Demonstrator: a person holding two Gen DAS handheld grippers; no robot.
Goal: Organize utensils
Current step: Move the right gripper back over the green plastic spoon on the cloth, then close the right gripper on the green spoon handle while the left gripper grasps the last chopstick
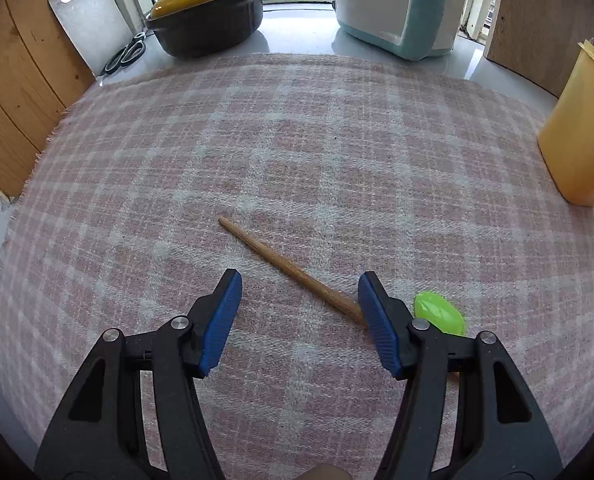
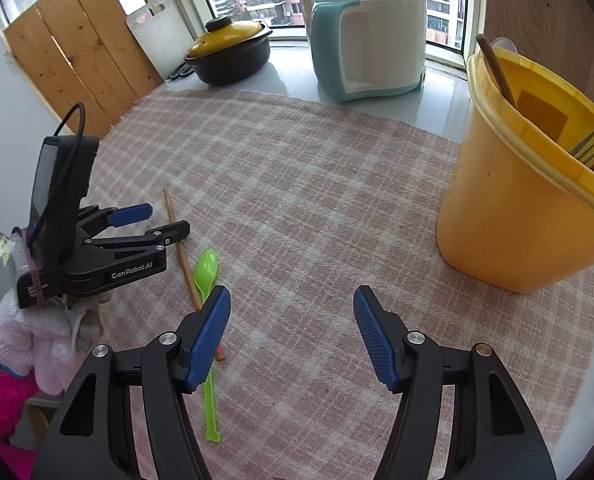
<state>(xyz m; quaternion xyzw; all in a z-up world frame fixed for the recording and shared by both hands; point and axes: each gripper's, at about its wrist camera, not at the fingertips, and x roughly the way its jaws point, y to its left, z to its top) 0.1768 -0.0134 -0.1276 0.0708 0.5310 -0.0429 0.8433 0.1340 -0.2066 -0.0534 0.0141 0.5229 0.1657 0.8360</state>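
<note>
A wooden chopstick (image 1: 289, 270) lies on the pink plaid cloth (image 1: 297, 140), running under my left gripper's right finger. My left gripper (image 1: 300, 286) is open and empty just above it. A green plastic spoon (image 1: 439, 314) lies beside that finger. In the right wrist view the chopstick (image 2: 181, 256) and the spoon (image 2: 207, 276) lie side by side at the left. My right gripper (image 2: 292, 304) is open and empty above the cloth. The left gripper (image 2: 153, 222) shows there too. The yellow utensil holder (image 2: 525, 200) at the right holds a chopstick and a fork.
A black pot with a yellow lid (image 1: 209, 16) and a teal-and-white appliance (image 1: 397, 8) stand at the back by the window. A white cutting board (image 1: 89, 20) leans on wooden planks (image 1: 13, 92) at the left, with scissors (image 1: 127, 54) beside it. The holder (image 1: 581, 136) stands at the right.
</note>
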